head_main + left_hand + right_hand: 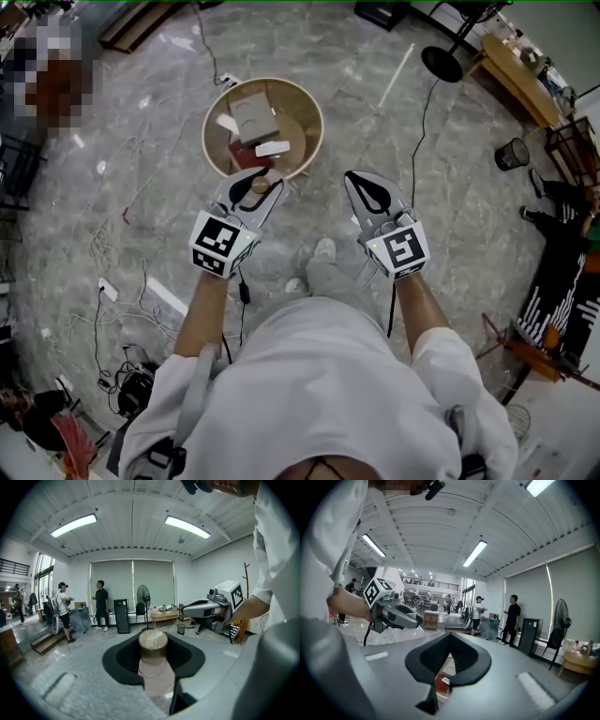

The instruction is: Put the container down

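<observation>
the left gripper is covering most of the container, only its lid peeking out, and is hiding the near rim of the basket; a red thing is showing blurred between the right gripper's jaws

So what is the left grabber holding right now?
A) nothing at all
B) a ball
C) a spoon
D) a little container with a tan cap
D: the left gripper is shut on a small container with a tan cap, which shows between its jaws in the left gripper view.
</observation>
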Demonstrator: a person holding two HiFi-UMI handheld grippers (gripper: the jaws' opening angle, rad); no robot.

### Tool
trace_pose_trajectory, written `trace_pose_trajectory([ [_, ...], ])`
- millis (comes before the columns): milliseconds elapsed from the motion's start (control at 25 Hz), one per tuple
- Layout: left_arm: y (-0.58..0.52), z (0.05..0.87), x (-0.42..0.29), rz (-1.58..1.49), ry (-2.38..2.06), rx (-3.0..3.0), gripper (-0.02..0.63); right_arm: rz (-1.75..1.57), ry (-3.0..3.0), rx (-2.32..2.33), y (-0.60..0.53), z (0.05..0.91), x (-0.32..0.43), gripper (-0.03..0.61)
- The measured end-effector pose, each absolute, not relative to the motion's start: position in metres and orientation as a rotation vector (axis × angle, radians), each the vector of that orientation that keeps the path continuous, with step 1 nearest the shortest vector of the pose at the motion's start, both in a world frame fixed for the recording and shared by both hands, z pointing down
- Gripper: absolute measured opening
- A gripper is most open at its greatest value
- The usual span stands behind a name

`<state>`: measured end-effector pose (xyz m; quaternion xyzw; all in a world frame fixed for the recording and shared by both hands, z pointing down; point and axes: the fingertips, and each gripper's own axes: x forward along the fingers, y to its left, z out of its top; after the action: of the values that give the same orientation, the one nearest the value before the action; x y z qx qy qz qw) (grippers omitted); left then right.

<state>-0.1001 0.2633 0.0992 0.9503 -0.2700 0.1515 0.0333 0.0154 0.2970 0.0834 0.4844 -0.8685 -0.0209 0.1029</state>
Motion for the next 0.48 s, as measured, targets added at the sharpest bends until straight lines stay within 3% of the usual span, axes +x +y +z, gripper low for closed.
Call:
trace_pose_trajectory([
  [480,0.164,0.112,-0.061,0.439,-0.959,2.878,0.126,-0.076,-2.633,1.308,0.188,0.099,0.057,0.004],
])
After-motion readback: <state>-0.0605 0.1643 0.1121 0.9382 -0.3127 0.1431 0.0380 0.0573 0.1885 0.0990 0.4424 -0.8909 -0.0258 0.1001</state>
